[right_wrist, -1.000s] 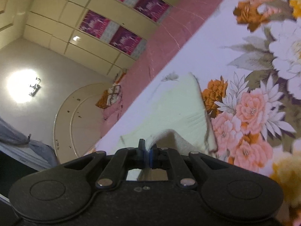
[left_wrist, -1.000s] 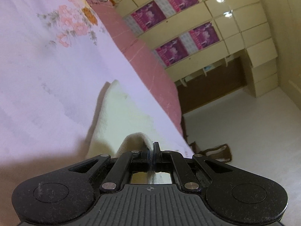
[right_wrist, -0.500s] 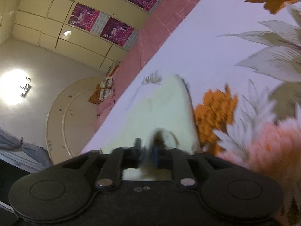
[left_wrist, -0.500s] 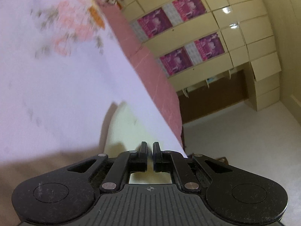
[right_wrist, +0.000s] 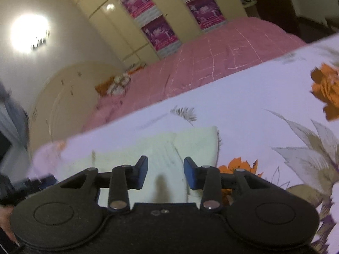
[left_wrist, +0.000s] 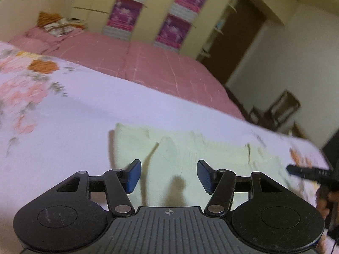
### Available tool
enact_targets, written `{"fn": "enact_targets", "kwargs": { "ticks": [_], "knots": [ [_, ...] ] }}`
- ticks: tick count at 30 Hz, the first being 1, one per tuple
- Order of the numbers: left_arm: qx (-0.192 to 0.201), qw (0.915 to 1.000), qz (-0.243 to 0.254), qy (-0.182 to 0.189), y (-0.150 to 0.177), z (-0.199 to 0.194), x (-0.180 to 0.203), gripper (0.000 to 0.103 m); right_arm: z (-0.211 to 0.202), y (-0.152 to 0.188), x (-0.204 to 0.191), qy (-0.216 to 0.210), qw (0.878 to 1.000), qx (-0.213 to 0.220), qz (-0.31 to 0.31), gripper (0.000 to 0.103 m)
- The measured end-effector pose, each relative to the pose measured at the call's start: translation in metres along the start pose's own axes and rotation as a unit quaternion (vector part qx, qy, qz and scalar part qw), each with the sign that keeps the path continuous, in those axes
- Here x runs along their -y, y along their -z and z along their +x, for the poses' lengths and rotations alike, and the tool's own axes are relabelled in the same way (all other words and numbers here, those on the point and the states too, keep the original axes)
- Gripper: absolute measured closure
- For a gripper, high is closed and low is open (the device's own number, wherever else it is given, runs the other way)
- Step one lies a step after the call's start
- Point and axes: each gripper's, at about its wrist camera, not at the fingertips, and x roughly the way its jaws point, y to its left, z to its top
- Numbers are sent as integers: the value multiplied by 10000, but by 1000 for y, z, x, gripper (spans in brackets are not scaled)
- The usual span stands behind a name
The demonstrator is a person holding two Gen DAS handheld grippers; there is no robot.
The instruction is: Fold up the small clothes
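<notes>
A pale yellow small garment lies flat and folded on the white floral bedsheet. It also shows in the right wrist view. My left gripper is open and empty, hovering over the garment's near left part. My right gripper is open and empty over the garment's near right part. The tip of the right gripper shows at the right edge of the left wrist view. The left gripper's tip shows at the left edge of the right wrist view.
A pink quilted bedspread lies beyond the floral sheet, with patterned pillows at the headboard. A cream wardrobe with purple posters stands behind. A dark chair stands off the bed's right side.
Both grippers were shut on the garment's folded edge a second ago. They have let go, opened wide and drawn back, and the garment now lies flat.
</notes>
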Motion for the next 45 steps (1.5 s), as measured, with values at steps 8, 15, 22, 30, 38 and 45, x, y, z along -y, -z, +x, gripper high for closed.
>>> {"fn": "enact_targets", "kwargs": {
  "ticks": [8,15,22,30,38,45],
  "knots": [
    [-271,9991,309,-61,-5,16,11,99,18,2,-19,383,9959,-322,-757,97],
    [902,9954,330,48,0,-21,13,100,1,-2,-25,335,9931,341,-1074,99],
    [1004,9948,123,-145,-13,-8,7,100,6,-20,-21,394,9924,655,-960,99],
    [561,9971,-54,-506,-4,30,-1,99,43,-23,-4,587,9946,246,-815,99],
    [706,9928,286,-924,-11,16,16,61,41,-14,-22,974,9876,160,-1223,66],
    [442,9890,1373,-315,19,36,113,50,64,13,-104,467,9716,-139,-2315,76]
  ]
}}
